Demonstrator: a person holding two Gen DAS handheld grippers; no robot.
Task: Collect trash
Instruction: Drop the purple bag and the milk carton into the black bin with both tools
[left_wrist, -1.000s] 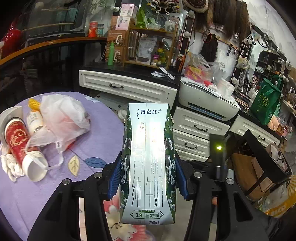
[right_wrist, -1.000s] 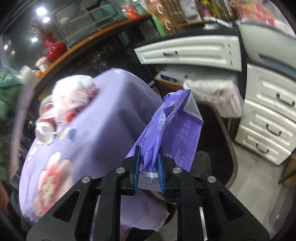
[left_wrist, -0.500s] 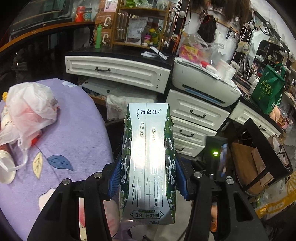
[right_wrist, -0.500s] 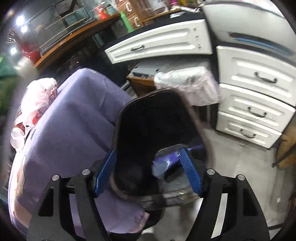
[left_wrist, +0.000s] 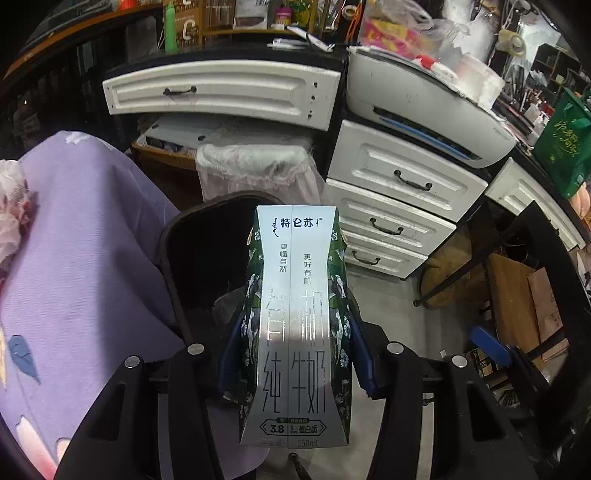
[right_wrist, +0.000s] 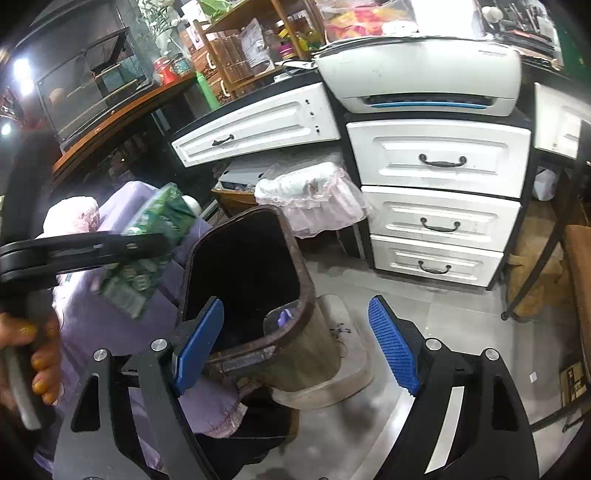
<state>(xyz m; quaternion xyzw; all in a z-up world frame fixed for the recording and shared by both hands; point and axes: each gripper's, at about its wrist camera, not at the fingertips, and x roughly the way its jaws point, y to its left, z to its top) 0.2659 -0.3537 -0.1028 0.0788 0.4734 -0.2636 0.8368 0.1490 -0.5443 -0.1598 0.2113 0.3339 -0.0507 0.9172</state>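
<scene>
Carton (left_wrist: 295, 325) clamped in left gripper (left_wrist: 295, 354) above bin (left_wrist: 173, 236). Reads "250mL", "3.8". Right gripper (right_wrist: 295, 343) spread wide, empty.

- Ahead of me stand white drawers (right_wrist: 439, 162) with dark curved handles, under a black top.
- A white printer (right_wrist: 421, 74) sits on that top, clutter piled behind it.
- My floor (right_wrist: 454, 317) is grey tile.
- A wooden shelf (right_wrist: 255, 40) of boxes rises at the back, beside a curved wooden counter (right_wrist: 122, 110).
- Bright lamps (right_wrist: 22, 75) glare at far left.
- A green bag (left_wrist: 565, 147) stands on the right.
</scene>
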